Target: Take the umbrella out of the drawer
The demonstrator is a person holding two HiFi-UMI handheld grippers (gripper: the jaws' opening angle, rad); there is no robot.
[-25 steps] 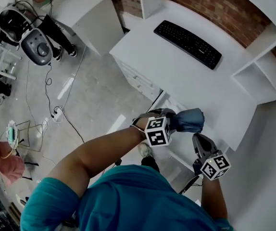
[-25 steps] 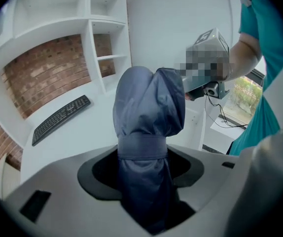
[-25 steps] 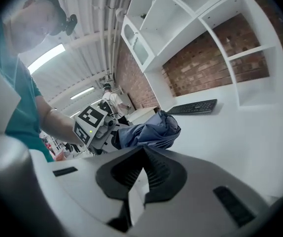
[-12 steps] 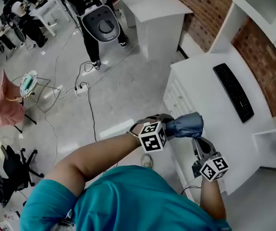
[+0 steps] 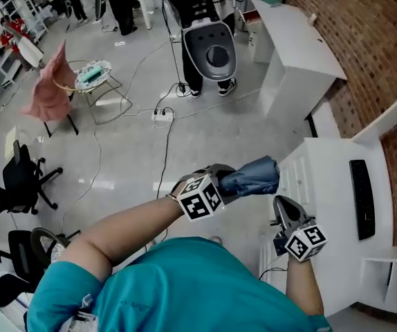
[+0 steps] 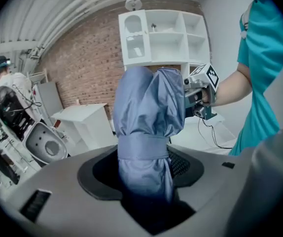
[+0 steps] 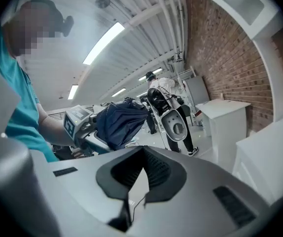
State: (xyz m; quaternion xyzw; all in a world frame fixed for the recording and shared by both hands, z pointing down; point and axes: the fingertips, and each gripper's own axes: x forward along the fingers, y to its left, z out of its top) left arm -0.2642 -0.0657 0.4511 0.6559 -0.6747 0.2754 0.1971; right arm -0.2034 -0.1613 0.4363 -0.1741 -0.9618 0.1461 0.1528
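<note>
The folded blue umbrella (image 5: 252, 176) is up in the air, off the desk's left edge and above the floor, with my left gripper (image 5: 227, 182) shut on its lower part. In the left gripper view the umbrella (image 6: 149, 117) stands out of the jaws, a strap wound round its middle. My right gripper (image 5: 285, 209) hovers just right of it, jaws closed together with nothing between them. The right gripper view shows the umbrella (image 7: 121, 121) to the left of its own jaw tips (image 7: 140, 174).
A white desk (image 5: 330, 206) with a black keyboard (image 5: 362, 199) and a drawer front (image 5: 292, 178) lies at the right. A white cabinet (image 5: 292, 43) stands by the brick wall. A grey machine (image 5: 209, 47), floor cables (image 5: 160, 116) and office chairs (image 5: 22, 185) fill the floor.
Both hands have swung away from the desk's drawers and risen, and the head view has turned toward the open floor. The umbrella stays in the left gripper.
</note>
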